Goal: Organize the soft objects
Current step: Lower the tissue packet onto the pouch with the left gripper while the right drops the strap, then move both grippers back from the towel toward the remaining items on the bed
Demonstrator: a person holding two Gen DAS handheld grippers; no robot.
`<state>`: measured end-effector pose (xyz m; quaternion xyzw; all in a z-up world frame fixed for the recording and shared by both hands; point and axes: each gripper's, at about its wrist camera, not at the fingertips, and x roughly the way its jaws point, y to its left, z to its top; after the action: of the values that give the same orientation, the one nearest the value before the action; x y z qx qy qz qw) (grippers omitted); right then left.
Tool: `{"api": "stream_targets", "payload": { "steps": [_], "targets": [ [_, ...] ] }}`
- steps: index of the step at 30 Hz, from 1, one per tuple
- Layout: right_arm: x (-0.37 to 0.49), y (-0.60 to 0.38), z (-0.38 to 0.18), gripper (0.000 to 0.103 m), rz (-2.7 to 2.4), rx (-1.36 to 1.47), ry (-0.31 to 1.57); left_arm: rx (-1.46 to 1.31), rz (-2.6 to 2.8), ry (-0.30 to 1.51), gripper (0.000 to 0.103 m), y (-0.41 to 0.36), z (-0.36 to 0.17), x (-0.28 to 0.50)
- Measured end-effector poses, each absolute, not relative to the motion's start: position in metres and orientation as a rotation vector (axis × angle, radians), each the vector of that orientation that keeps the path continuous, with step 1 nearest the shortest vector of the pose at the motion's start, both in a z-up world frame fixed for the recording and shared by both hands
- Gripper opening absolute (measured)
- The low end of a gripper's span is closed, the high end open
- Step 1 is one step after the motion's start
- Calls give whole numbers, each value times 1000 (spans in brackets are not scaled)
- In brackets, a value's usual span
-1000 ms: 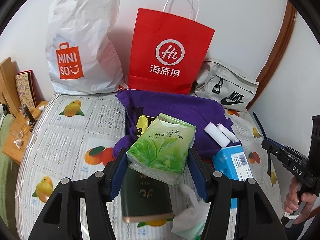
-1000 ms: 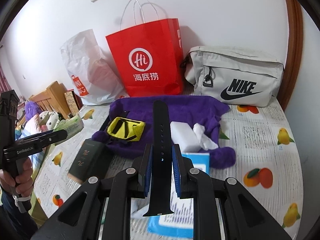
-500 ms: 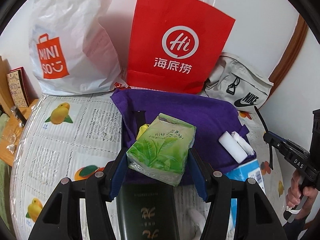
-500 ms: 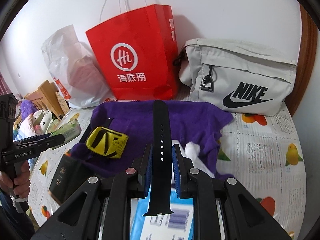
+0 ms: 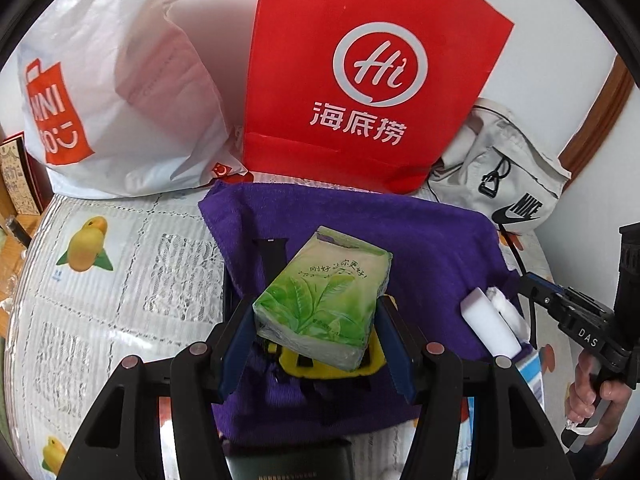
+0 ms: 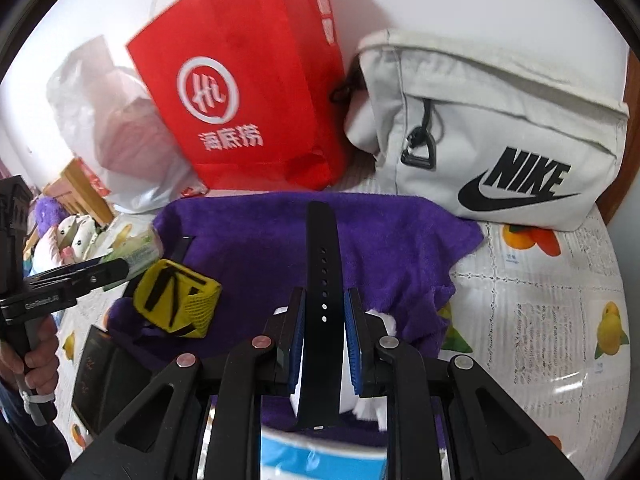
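- The left gripper pinches a green tissue pack between its blue pads, one on each long side; the pack sits tilted, its far end raised above a purple towel.
- From the right wrist view, that pack pokes out past the left gripper's fingers, above the towel's left edge.
- The right gripper is pressed onto a black strap, which stands between the pads and points away over the towel.
- A second black strap lies flat on the towel, partly hidden behind the tissue pack.
- A yellow mesh item with black bands rests on the towel's near-left part; in the left wrist view it peeks out under the pack.
- A white block and a crumpled white wad lie touching each other at the towel's right edge.
- A blue-and-white box lies beneath the right gripper, blurred; what it holds I cannot tell.
- A dark green box lies on the fruit-print cloth just beside the towel's near-left corner.
- Along the wall behind the towel stand a white plastic bag, a red paper bag and a grey Nike bag, the red bag between the other two.
- A hand grips the right gripper's handle at the frame edge.
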<state>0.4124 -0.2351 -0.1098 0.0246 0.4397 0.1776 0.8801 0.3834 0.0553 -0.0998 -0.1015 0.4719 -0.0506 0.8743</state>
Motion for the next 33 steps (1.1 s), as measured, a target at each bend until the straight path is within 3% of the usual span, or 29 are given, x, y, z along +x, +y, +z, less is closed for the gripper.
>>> {"api": "stream_targets", "payload": {
  "steps": [17,21,24,26,28,33],
  "targets": [
    [439,-227,-147,19,384,51,1022,-179,-97,1040,58,44,-123,422],
    [440,-227,-150,20,382,59,1029,-167,-115,1059,69,39,-124,424],
    [439,-228,-149,27,391,73,1030,-167,-110,1056,80,38,-121,422],
    [435,-230,-145,47,395,81,1014,-161,-101,1057,80,38,-119,420],
    [430,-231,-139,56,392,90,995,-161,-89,1053,80,40,-114,414],
    [411,-238,-119,56,404,132,955,-176,-79,1021,80,48,-95,391]
  ]
}}
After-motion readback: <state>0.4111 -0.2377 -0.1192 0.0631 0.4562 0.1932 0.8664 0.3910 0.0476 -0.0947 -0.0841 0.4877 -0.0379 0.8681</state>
